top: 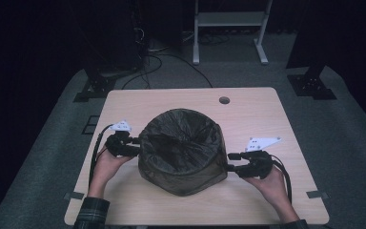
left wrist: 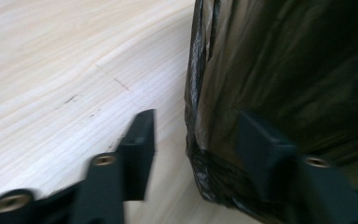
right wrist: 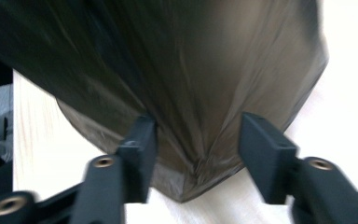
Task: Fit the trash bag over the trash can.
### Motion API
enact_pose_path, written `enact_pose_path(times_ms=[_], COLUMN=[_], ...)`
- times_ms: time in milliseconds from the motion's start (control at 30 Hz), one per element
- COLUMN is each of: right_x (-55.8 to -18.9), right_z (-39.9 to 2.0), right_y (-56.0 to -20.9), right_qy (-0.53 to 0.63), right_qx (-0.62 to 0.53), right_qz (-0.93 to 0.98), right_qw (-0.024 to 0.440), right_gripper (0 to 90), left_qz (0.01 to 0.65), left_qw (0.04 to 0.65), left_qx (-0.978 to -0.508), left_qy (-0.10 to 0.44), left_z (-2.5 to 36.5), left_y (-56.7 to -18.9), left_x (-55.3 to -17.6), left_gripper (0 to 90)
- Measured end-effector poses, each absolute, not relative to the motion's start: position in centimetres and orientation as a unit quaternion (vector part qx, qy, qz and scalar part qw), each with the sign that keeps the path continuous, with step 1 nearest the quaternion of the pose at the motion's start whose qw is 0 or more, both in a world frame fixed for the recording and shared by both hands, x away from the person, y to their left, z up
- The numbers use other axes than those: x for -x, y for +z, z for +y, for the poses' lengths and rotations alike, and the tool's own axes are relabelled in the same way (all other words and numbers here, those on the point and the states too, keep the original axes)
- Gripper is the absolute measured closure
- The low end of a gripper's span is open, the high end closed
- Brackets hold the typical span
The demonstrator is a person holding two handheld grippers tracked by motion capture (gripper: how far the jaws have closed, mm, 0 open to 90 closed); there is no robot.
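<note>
A dark bin bag [top: 183,150], fitted over a round bin and folded down over its outside, is seen standing at the middle of the desk [top: 248,102], directly between the two grippers. The left gripper [top: 132,145] is held against the bag's left flank and the right gripper [top: 232,162] against its right flank, so that the bag lies straight ahead of each pair of jaws, and neither hand can be judged the nearer. In the left gripper view [left wrist: 193,140] the jaws are spread, with the gathered edge of the plastic [left wrist: 200,140] running up between them; one jaw lies over the film, the other over bare desk [left wrist: 51,70], and nothing is pinched. In the right gripper view [right wrist: 198,149] the jaws are likewise spread, and a puckered lower corner of the bag [right wrist: 198,163] sits in the gap between them, unclamped. The coming move is judged to turn on that fold lying inside each gap. The bag's open, crumpled mouth is shown from the high view; the exact fold lined up with each gap is given by the gripper views.
</note>
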State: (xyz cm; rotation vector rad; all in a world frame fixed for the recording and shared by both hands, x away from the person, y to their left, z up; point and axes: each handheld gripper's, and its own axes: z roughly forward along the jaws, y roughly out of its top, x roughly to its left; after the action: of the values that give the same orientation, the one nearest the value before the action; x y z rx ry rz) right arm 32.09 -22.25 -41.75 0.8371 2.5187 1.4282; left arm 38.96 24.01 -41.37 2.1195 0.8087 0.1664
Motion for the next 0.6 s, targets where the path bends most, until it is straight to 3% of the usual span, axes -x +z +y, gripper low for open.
enact_pose_path(times_ms=[200,267,433,600], right_x=[-31.8,-31.7,-31.5,-31.2], right_z=[-23.1,-23.3,-23.4,-23.2], right_y=[-39.4,-38.6,-36.6,-34.8], right_qy=[0.498,0.506,0.512,0.524], right_qx=[-0.275,-0.267,-0.251,-0.230], right_qz=[0.819,0.816,0.816,0.814], right_qw=[0.074,0.081,0.097,0.097], right_gripper=[16.6,12.3,10.0,9.7], left_qz=[0.320,0.316,0.310,0.295], left_qw=[0.409,0.405,0.402,0.399], left_qx=[-0.850,-0.854,-0.858,-0.864], left_qy=[0.083,0.082,0.080,0.087], left_z=[25.6,26.1,27.1,27.6], left_y=[-40.6,-40.4,-40.2,-40.4], left_x=[-37.4,-36.8,-35.2,-33.6], left_gripper=[18.5,15.3,3.0,0.0])
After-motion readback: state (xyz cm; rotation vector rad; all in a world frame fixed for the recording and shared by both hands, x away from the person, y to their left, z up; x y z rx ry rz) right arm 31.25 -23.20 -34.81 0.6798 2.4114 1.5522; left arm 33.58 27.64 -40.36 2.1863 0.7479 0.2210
